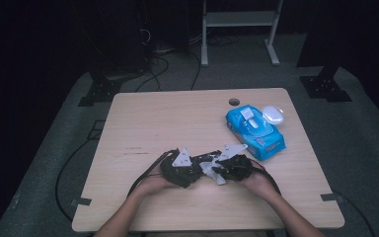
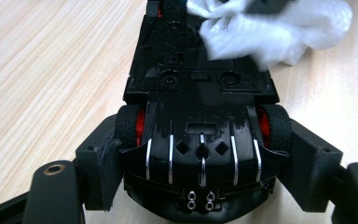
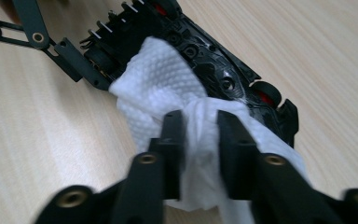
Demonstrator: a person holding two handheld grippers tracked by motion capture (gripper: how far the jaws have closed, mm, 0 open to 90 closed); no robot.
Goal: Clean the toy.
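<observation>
A black toy car with red wheel hubs lies upside down, its underside facing up. My left gripper is shut on the toy car across its rear wheels. A crumpled white wet wipe rests on the car's underside. My right gripper is shut on the wipe, bunched between its pads. From above, both grippers meet at the table's front middle, the left gripper beside the right gripper with the wipe between them.
A blue wet-wipe pack lies at the right of the wooden table, with a small white case behind it. A cable hole sits near the far edge.
</observation>
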